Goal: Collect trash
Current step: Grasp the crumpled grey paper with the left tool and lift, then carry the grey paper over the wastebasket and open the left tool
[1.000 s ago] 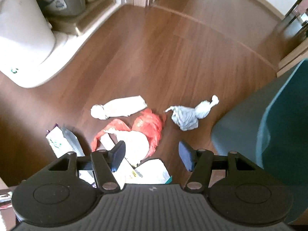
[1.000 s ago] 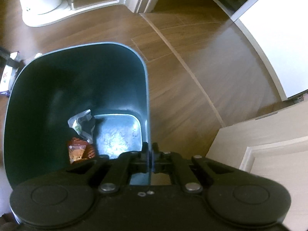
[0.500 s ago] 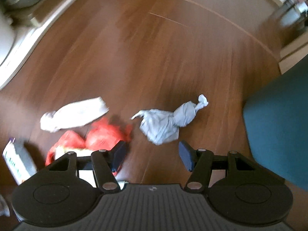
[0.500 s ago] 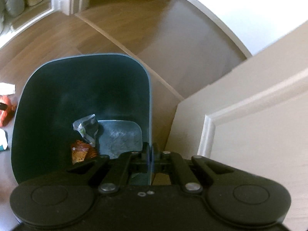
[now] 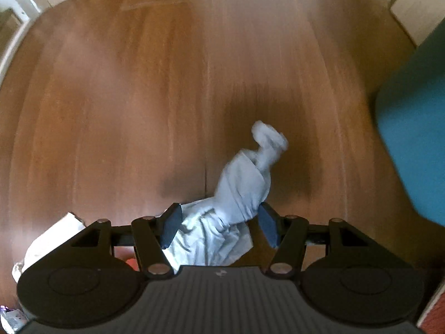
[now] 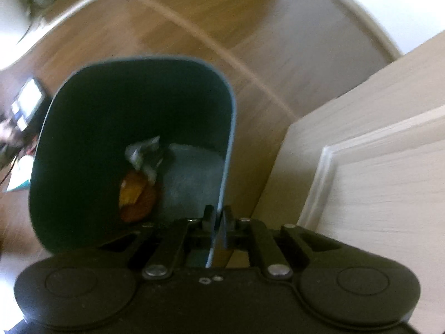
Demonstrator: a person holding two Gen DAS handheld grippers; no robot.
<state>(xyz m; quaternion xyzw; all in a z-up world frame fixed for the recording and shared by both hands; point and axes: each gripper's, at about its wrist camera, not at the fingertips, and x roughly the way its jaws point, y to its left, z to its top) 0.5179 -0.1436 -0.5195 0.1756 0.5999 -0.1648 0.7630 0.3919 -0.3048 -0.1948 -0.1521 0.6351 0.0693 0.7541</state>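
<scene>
A crumpled grey-white tissue wad [image 5: 239, 192] lies on the wooden floor. My left gripper [image 5: 219, 226] is open, with the wad's near end between its fingers. My right gripper [image 6: 218, 224] is shut on the rim of the dark teal trash bin [image 6: 83, 139]. Inside the bin lie a silver wrapper [image 6: 144, 153] and an orange wrapper [image 6: 136, 194]. The bin's outer wall [image 5: 414, 139] shows at the right of the left wrist view.
More litter lies at the lower left of the left wrist view: a white wad [image 5: 52, 239] and a bit of red bag [image 5: 130, 263]. A pale wooden door [image 6: 375, 167] stands close to the right of the bin. White furniture stands at the far left.
My left gripper has moved forward and right over the litter, from the red bag to the grey wad, which now lies between its fingers. The bin has swung with my right gripper.
</scene>
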